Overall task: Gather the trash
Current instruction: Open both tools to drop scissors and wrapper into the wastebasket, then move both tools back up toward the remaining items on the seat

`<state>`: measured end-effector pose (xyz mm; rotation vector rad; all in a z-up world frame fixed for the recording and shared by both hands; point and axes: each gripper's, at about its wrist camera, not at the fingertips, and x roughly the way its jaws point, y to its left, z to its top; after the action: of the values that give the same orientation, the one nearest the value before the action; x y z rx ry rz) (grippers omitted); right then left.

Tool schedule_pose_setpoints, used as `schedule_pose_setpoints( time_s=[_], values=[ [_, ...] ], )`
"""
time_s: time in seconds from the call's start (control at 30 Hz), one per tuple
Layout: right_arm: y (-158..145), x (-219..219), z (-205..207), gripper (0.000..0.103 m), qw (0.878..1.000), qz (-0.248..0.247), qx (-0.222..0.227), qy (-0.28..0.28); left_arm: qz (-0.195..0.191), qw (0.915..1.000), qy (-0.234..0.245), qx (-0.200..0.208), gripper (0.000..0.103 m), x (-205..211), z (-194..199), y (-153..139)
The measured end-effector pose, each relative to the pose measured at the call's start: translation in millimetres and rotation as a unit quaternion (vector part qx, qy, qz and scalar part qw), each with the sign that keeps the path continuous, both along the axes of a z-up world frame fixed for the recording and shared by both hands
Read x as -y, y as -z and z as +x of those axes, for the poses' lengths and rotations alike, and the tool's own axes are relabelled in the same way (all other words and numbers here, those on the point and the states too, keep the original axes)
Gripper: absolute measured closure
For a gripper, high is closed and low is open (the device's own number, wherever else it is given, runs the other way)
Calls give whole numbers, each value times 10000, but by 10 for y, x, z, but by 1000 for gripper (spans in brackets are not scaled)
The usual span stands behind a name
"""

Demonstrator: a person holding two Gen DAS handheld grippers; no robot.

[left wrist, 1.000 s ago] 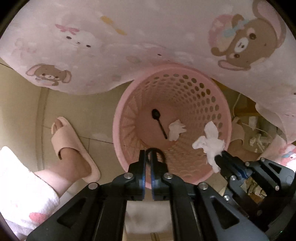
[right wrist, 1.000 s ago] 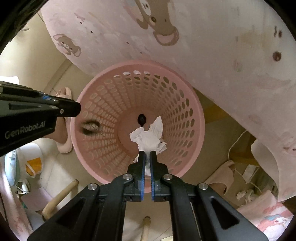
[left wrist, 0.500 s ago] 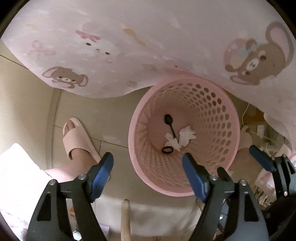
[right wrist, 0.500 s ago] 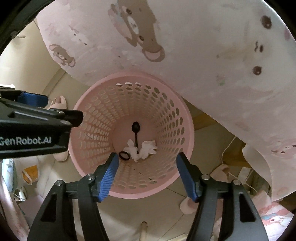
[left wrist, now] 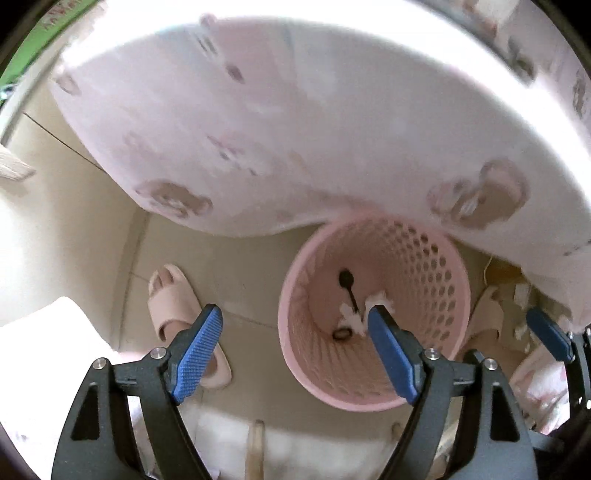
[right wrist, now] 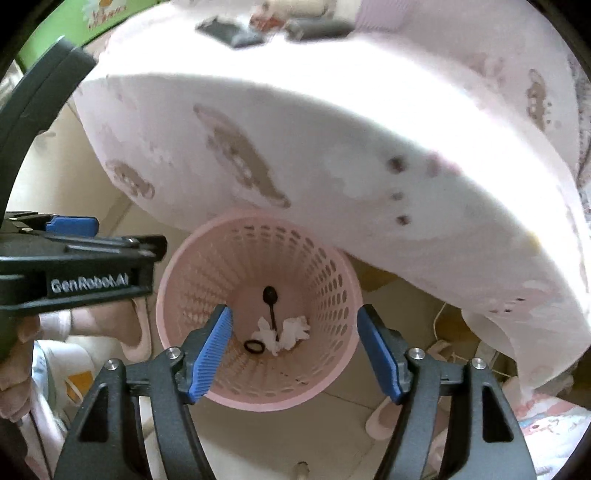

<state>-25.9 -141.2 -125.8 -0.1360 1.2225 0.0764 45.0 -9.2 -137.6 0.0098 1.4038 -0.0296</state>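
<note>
Deposited in perforated pink plastic basket (right wrist: pixel 258 400): white crumpled tissues (right wrist: pixel 282 332), black plastic spoon (right wrist: pixel 270 301), black ring (right wrist: pixel 253 346). Left gripper (left wrist: pixel 295 350) and right gripper (right wrist: pixel 294 354) spread, empty. Remaining trash: undetermined.

We recorded a beige tiled floor (left wrist: pixel 240 266), with grout lines showing. A pink perforated basket (right wrist: pixel 334 373) stood upright on it, partly beneath the hanging edge of a pink cartoon-print cloth (left wrist: pixel 332 147) draped over the counter. To the basket's left a pink slipper (left wrist: pixel 173 295) rested on the tiles, worn on a foot, well apart from the basket. Another slipper (right wrist: pixel 380 419) lay on the basket's other side, near a pale cable (right wrist: pixel 441 325) trailing over the floor. On the counter top we noted a few dark blurred items (right wrist: pixel 229 31) near its far edge, too blurred to identify.
</note>
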Motion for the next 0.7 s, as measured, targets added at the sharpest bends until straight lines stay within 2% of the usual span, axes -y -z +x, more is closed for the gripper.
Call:
schedule_pose_setpoints(
  time_s=[0.07, 0.13, 0.2, 0.37, 0.43, 0.63, 0.7],
  values=[
    [-114, 6, -44, 31, 9999, -19, 148, -9, 61, 9996, -23, 290, 23, -24, -15, -139],
    [-259, -10, -87, 31, 9994, 13, 350, -79, 482, 9964, 87, 689, 18, 0, -38, -261],
    [-385, -1, -124, 31, 9983, 88, 578, -70, 800, 9911, 291, 1024, 17, 58, -62, -360],
    [-699, 65, -187, 31, 9925, 406, 1154, 9, 444, 9922, 181, 1153, 17, -1, -93, -471],
    [-791, 88, -212, 31, 9906, 429, 1294, 59, 391, 9902, 146, 1329, 17, -8, -118, -553],
    [-994, 198, -270, 30, 9804, 412, 1918, 197, 320, 9754, 45, 2182, 17, -61, -170, -854],
    [-1073, 212, -287, 25, 9760, 333, 2141, 206, 187, 9714, -13, 2369, 12, -70, -167, -898]
  ],
)
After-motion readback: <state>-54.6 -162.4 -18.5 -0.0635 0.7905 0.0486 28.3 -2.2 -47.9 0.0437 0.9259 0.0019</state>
